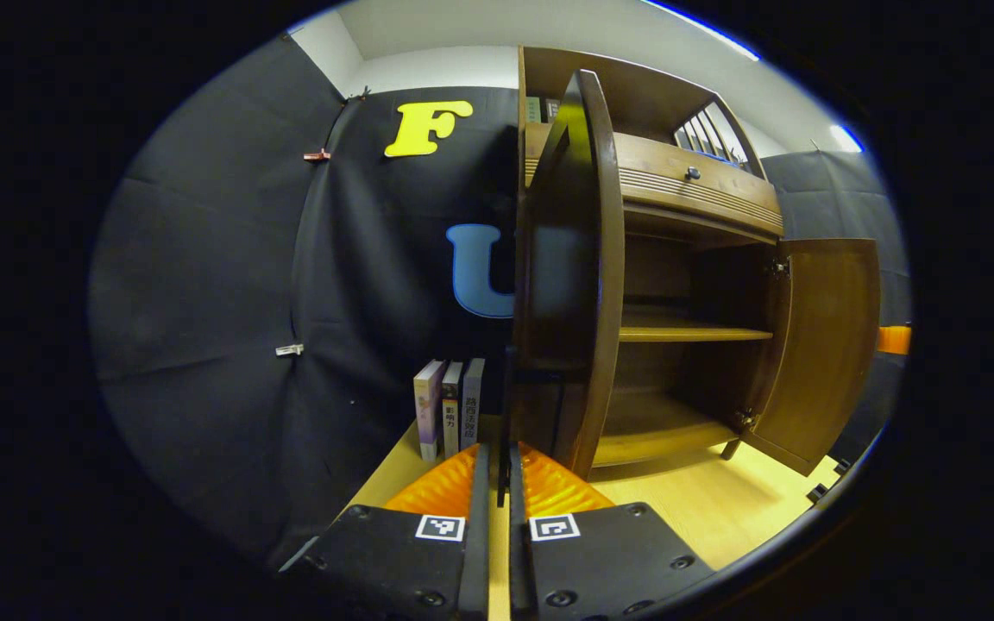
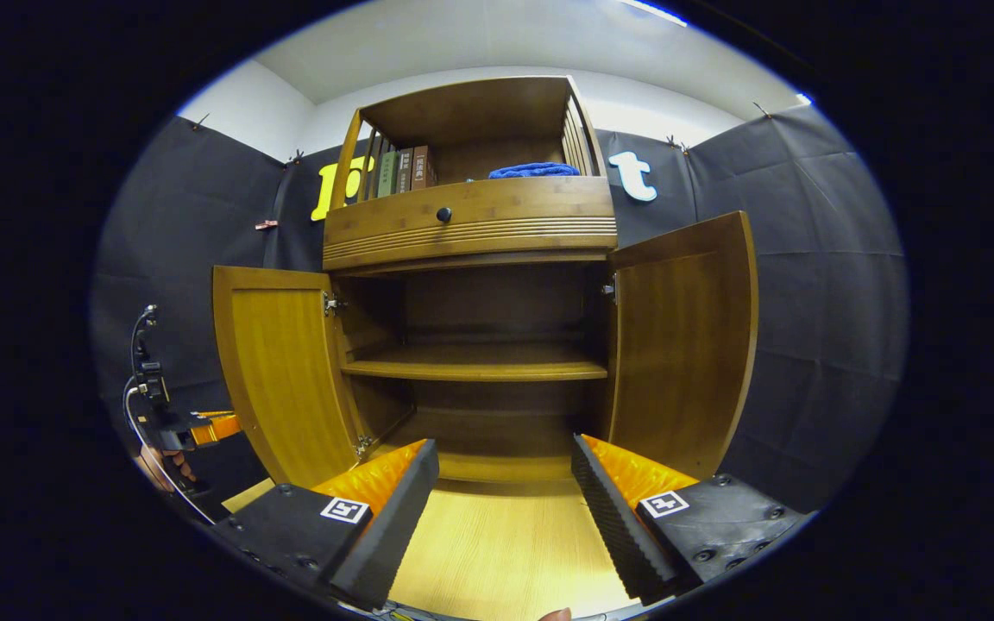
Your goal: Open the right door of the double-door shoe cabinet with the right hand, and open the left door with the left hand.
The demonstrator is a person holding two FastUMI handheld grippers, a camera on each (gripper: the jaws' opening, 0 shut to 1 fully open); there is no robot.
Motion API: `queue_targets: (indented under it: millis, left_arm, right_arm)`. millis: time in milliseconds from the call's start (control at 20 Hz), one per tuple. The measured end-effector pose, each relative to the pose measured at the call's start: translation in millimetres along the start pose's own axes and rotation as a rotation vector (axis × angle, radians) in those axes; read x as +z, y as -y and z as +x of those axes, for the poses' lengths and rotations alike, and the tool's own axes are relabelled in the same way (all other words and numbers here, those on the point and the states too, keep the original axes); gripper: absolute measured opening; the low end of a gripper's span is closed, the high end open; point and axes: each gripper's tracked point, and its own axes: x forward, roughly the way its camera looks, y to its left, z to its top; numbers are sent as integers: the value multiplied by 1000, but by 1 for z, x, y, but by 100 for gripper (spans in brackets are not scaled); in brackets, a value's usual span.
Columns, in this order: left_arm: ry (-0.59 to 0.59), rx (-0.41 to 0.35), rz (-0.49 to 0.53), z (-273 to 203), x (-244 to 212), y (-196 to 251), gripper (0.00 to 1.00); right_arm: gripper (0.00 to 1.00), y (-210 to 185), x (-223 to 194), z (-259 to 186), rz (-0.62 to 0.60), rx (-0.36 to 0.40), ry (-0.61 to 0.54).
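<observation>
Up close, the left gripper (image 1: 501, 466) is nearly closed, its fingers pinching the bottom edge of the left door (image 1: 570, 267), which stands edge-on straight ahead. Farther back, the right gripper (image 2: 506, 487) gapes wide and empty, facing the cabinet (image 2: 471, 224), whose right door (image 2: 682, 345) is swung open.

Left gripper view close, edge-on at left door (image 1: 570, 276); right gripper view faces cabinet (image 2: 471, 216) front; both share interior shelves.

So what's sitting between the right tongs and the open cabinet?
Nothing: in the right gripper view, only bare wooden floor lies between the open right tongs and the cabinet's bottom shelf.
</observation>
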Motion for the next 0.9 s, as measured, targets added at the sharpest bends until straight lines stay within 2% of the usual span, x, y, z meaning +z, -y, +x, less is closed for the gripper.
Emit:
queue_targets:
  millis: [250,450,500,550,650,750,850,900]
  left_arm:
    - [23,34,3,-27,7,-3,14]
    - [25,34,-1,-41,9,2,27]
    - [24,34,-2,-43,9,6,37]
    - [26,26,-3,-46,9,11,41]
    - [35,-9,-2,-53,11,26,55]
    - [51,-57,5,-60,15,44,76]
    - [46,-66,7,-63,15,58,96]
    - [36,-63,2,-65,14,65,95]
  right_arm:
    - [100,-7,2,-2,-9,18,10]
    - [98,-11,5,-6,-9,25,20]
    - [98,-11,7,-8,-11,24,27]
    - [98,-11,8,-9,-16,22,32]
    - [98,-9,10,-9,-25,11,37]
    - [98,-7,11,-8,-35,3,49]
    - [100,-6,11,-6,-35,-4,64]
    - [98,-3,12,-4,-35,-12,69]
